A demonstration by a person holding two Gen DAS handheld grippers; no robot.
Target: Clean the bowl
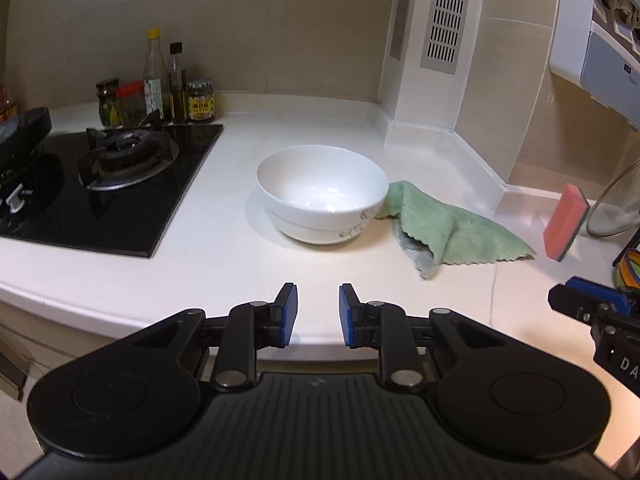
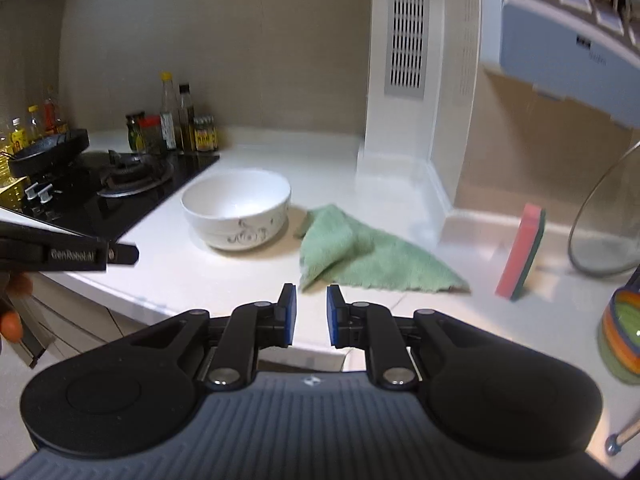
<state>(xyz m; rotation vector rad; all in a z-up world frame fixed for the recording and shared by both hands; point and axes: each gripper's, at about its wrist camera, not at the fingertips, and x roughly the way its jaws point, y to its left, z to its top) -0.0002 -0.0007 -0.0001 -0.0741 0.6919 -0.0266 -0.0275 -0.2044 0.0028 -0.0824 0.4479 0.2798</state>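
Both wrist views look across the bench (image 1: 200, 280) from its near edge; both share the bowl (image 1: 322, 194) and cloth (image 2: 360, 256).

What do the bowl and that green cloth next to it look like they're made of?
The bowl looks like glazed white ceramic: glossy highlights, and a grey printed swirl on its side. The green cloth looks like soft microfibre or terry: fuzzy matte pile, a zigzag-cut edge, limp folds. Neither is certain from looks alone.

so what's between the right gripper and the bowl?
Mostly bare white counter. The green cloth lies just right of that line, beside the bowl. The right wrist view shows it; right gripper open.
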